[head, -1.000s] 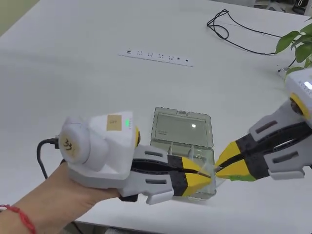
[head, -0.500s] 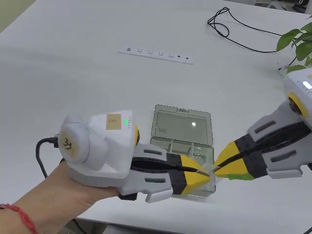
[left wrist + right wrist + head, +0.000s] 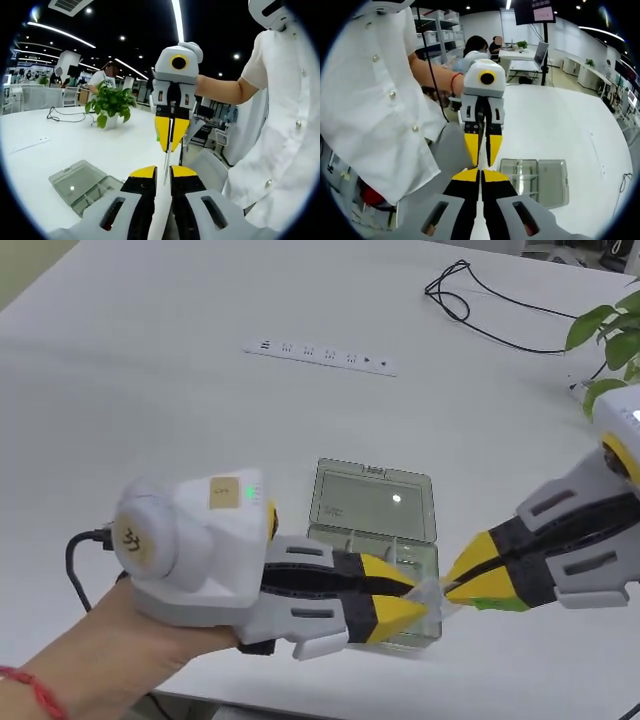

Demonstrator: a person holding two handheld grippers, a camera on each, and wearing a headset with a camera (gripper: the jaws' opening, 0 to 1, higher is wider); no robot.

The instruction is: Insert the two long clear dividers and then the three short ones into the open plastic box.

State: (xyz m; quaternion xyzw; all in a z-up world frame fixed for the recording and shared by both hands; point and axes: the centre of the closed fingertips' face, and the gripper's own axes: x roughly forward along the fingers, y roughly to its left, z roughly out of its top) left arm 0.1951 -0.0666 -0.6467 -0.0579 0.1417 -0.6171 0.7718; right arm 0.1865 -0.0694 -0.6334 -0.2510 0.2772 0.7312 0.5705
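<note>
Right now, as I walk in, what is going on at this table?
A person holds a gripper in each hand over the white table. The left gripper and the right gripper meet tip to tip, and both appear shut on one thin clear divider. They hold it just above the front edge of the open plastic box, whose lid lies flat behind. The divider is not yet seated in the box.

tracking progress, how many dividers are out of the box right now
1: a clear divider pinched by the left gripper and right gripper, over the near side of the box. Any seated inside are too clear to count.
</note>
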